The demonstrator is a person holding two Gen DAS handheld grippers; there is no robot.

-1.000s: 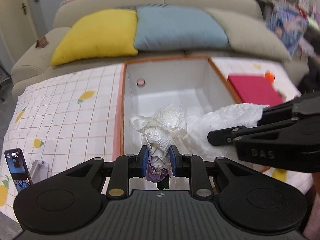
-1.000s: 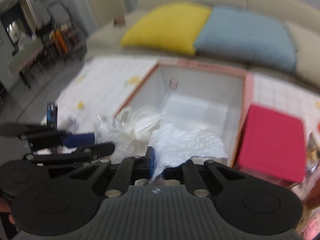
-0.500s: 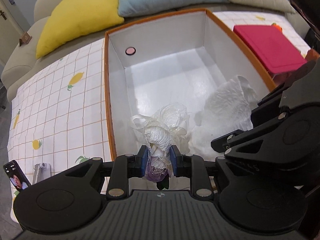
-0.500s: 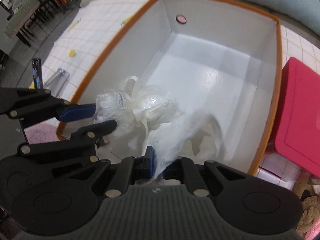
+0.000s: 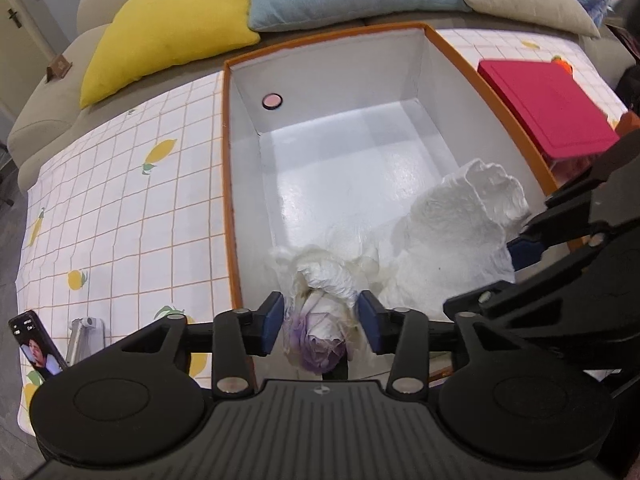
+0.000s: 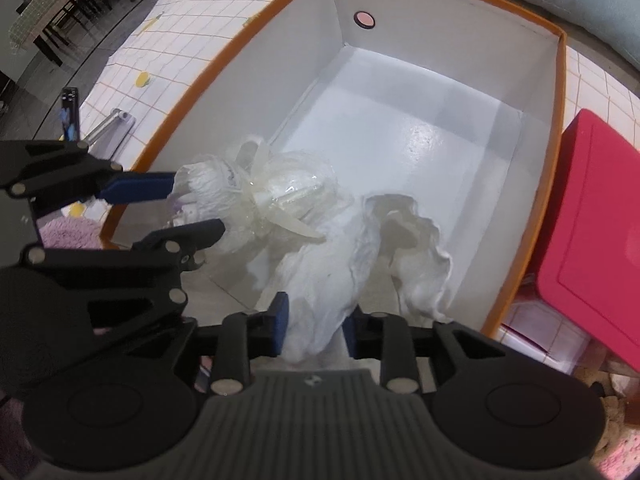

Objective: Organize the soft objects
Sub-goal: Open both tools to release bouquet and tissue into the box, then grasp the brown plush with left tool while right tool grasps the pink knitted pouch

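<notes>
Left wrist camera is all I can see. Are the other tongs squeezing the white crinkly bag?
Observer: No. In the right wrist view the right tongs stand open, and the crumpled white plastic bag lies loose between their blue pads.
Operator: What's underneath my tongs, outside the box?
Observer: A fluffy pink rug shows below the left tongs, beside the near corner of the orange-rimmed white box.
Operator: Is there anything far away?
Observer: Yes, a table with a checked cloth and dark chairs stands across the room.
</notes>
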